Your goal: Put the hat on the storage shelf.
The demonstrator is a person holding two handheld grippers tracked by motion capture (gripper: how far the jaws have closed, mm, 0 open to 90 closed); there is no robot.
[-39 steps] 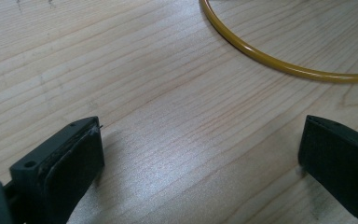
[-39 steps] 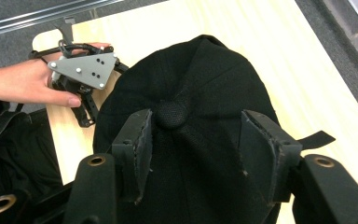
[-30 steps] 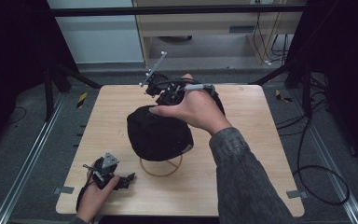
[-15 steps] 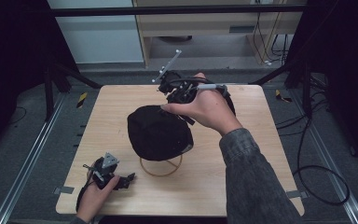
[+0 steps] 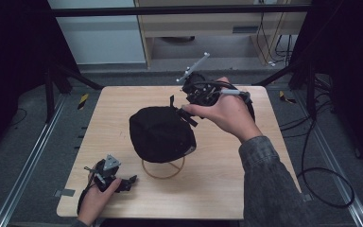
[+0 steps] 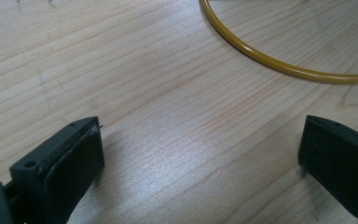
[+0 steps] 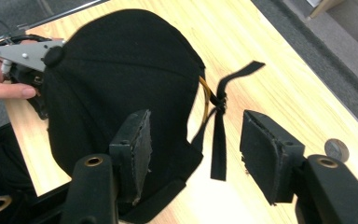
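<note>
Mid-worktop: black fabric cap (image 5: 160,134), domed and matte, perched on yellow wire-ring stand (image 5: 163,169); stand mostly hidden beneath the crown. Back strap (image 7: 220,122) hanging loose, thin flat webbing. Right gripper (image 7: 193,149) at cap's far-right side, padded jaws spread, nothing pinched. Left gripper (image 5: 115,178) near front-left corner, jaws wide apart on pale grained wood table (image 5: 227,170). Small coin-like disc (image 7: 336,149) at table edge, indistinct.

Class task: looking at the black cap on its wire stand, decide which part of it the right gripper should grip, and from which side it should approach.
Probably the adjustment strap at the back of the black cap, approached from the far side, where the right gripper hangs open. The strap is thin, flat and hangs free of the dome, so the jaws can close across it; the rounded crown offers no edge.
</note>
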